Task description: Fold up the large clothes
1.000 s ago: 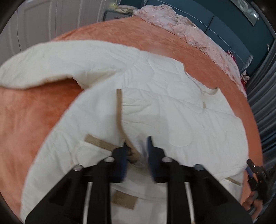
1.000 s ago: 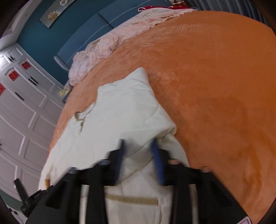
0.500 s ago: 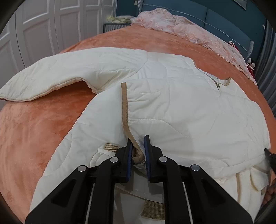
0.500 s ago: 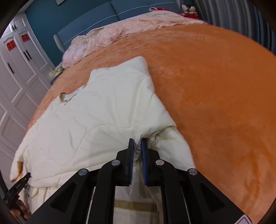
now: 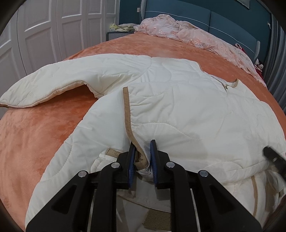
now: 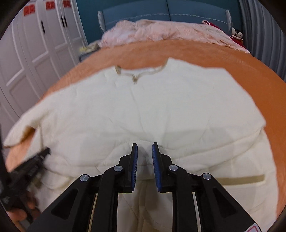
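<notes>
A large cream quilted jacket (image 5: 178, 110) lies on the orange bed (image 5: 35, 128), collar toward the headboard. One sleeve (image 5: 59, 85) stretches out to the left; the other sleeve is folded across the body, its tan cuff edge (image 5: 127, 107) running down to my left gripper (image 5: 142, 144). The left jaws have parted slightly and the bunched cuff still sits between them. In the right wrist view the jacket (image 6: 152, 110) shows its collar (image 6: 135, 75). My right gripper (image 6: 144, 146) is open and empty just above the fold. The left gripper also shows at the left edge (image 6: 32, 160).
A pink lace blanket (image 5: 193, 35) lies along the blue headboard (image 6: 169, 10). White wardrobe doors (image 5: 44, 35) stand to the left. A nightstand with small items (image 5: 121, 28) is beside the bed. Grey curtains (image 5: 275, 62) hang on the right.
The right gripper has let go of the jacket fold, opened and swung toward the middle. The left jaws have widened slightly around the cuff. The folded sleeve now rests on the body.
</notes>
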`<state>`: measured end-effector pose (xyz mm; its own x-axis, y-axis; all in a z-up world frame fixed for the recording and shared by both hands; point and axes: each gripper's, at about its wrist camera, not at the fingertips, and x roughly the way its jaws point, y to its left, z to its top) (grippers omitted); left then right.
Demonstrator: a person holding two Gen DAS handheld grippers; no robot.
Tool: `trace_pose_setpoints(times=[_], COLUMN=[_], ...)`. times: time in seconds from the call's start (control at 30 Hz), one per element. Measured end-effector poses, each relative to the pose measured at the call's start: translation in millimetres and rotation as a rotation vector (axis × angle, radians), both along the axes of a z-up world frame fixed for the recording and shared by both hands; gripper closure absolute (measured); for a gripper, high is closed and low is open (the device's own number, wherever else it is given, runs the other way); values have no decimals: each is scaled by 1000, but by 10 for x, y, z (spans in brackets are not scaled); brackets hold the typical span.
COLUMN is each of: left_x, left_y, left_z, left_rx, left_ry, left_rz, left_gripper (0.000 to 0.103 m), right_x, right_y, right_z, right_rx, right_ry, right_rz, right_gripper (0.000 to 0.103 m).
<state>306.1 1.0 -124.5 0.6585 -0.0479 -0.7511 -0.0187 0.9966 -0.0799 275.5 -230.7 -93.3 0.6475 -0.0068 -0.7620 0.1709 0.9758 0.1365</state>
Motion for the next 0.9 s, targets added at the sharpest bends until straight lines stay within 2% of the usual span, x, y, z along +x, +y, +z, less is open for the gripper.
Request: trace_pose_setpoints(times=[0.17, 0.4, 0.43, 0.47, 0.5, 0.53, 0.57, 0.63, 0.7, 0.77, 0.9], left_x=[-4, -2, -3, -6, -17, -46, -89, -198, -257, -234, -41], left_y=[-19, -30, -11, 27, 108, 218, 327, 627, 1090, 1504, 2792], left_z=[-23, -29, -20, 2, 46, 103, 165, 328, 496, 564, 540], left_rx=[8, 14, 1, -28, -95, -176, -235, -304, -353, -367, -412], left_ry=[-12, -20, -19, -20, -17, -15, -19, -41, -63, -65, -50], left_rz=[-3, -4, -6, -10, -22, -36, -35, -2, 46, 112, 380], left_gripper=[86, 85, 84, 78, 72, 54, 42, 33, 29, 25, 25], right_x=[-15, -16, -16, -16, -19, -11, -11, -16, -12, -15, -14], right_y=[-60, 71, 71, 69, 72, 85, 87, 100, 109, 117, 121], right_z=[-135, -187, -183, -179, -177, -173, -175, -177, -174, -169, -170], right_rx=[26, -58, -64, -67, -70, -73, -76, -83, -92, -97, -98], right_ry=[25, 20, 19, 18, 18, 18, 18, 17, 18, 16, 16], right_rz=[-20, -19, -20, -21, -21, -22, -23, -24, -24, -24, -25], right_gripper=[89, 89, 89, 89, 89, 89, 89, 89, 89, 89, 89])
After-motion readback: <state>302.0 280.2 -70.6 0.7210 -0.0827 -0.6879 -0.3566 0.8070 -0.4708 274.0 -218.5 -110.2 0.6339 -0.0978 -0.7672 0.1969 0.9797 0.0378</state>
